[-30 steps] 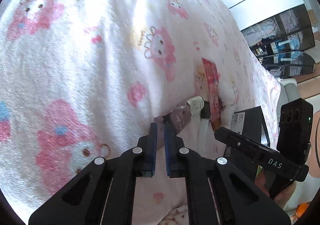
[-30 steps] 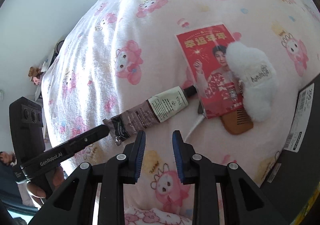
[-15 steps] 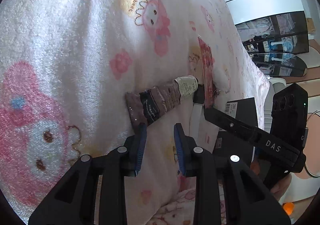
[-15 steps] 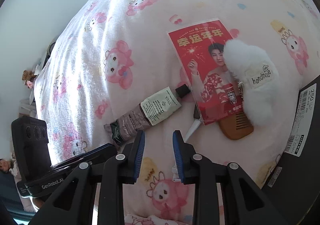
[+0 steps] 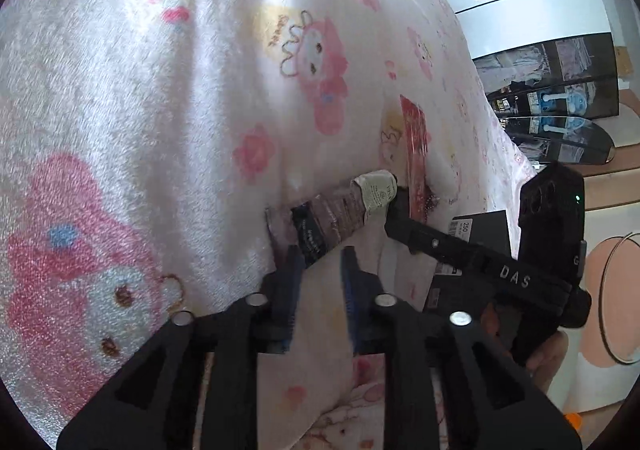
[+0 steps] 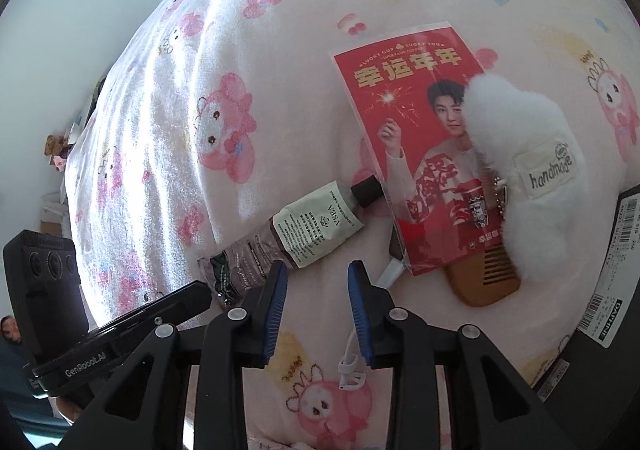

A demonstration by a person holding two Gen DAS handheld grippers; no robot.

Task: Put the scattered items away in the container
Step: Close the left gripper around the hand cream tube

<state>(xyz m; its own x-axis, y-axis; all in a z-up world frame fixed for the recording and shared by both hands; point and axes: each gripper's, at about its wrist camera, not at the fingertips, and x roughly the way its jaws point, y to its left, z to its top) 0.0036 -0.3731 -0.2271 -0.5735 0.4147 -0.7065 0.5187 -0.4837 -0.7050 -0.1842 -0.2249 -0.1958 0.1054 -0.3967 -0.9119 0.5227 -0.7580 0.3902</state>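
Both claws stand apart and empty: the left gripper (image 5: 320, 262) noses at the crimped tail of the soft tube (image 6: 288, 238), the right gripper (image 6: 316, 282) hovers just beside it. Nothing looks packed yet. Farther on the fleecy blanket (image 6: 160, 97) lie a glossy red card (image 6: 420, 137), wooden comb (image 6: 480, 282) and fluffy white pouch (image 6: 532, 161); the dark box (image 6: 616, 290) waits at the edge.

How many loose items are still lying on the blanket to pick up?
5 visible: tube by the left tool; red card beside its cap; white pouch overlapping the card; comb under both; white cable. More may be hidden.
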